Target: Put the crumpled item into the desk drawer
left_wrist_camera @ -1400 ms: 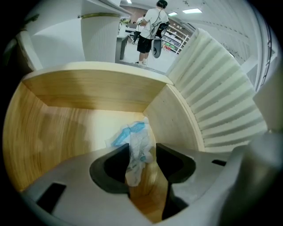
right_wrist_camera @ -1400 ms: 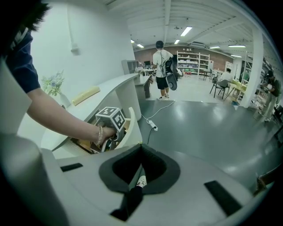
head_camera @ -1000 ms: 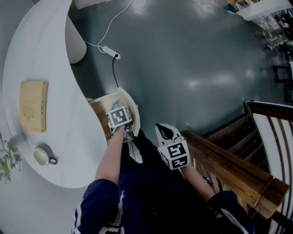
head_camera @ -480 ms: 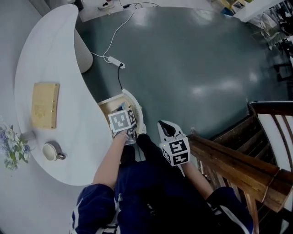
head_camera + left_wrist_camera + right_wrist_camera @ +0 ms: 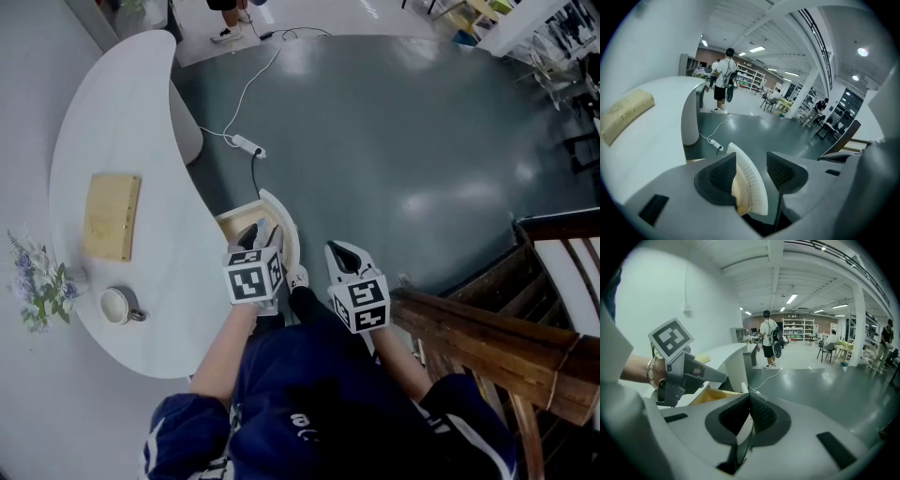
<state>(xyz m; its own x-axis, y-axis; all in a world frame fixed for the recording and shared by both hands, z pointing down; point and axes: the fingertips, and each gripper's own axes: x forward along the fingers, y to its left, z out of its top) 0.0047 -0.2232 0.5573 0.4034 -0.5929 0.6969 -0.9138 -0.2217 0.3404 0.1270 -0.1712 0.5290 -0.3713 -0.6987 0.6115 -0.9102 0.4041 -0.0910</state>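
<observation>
The desk drawer (image 5: 236, 221) stands pulled out from the white curved desk (image 5: 141, 141), its rounded white front (image 5: 286, 234) toward me. My left gripper (image 5: 258, 234) hovers over the drawer's front edge and is open. In the left gripper view the ribbed drawer front (image 5: 751, 185) shows through the gap of the left gripper (image 5: 752, 165). My right gripper (image 5: 342, 255) hangs just right of the drawer, shut and empty. Its pads (image 5: 757, 413) meet. I see no crumpled item in any view; most of the drawer's inside is hidden.
On the desk lie a wooden board (image 5: 112, 216), a cup (image 5: 117, 305) and flowers (image 5: 37, 281). A power strip with cable (image 5: 248, 145) lies on the grey floor. A wooden railing (image 5: 487, 337) stands at my right. A person (image 5: 768, 338) stands far off.
My left gripper has drawn back from inside the drawer toward me and now sits over its front edge. The right gripper has barely moved. The head view has tilted to show more desk.
</observation>
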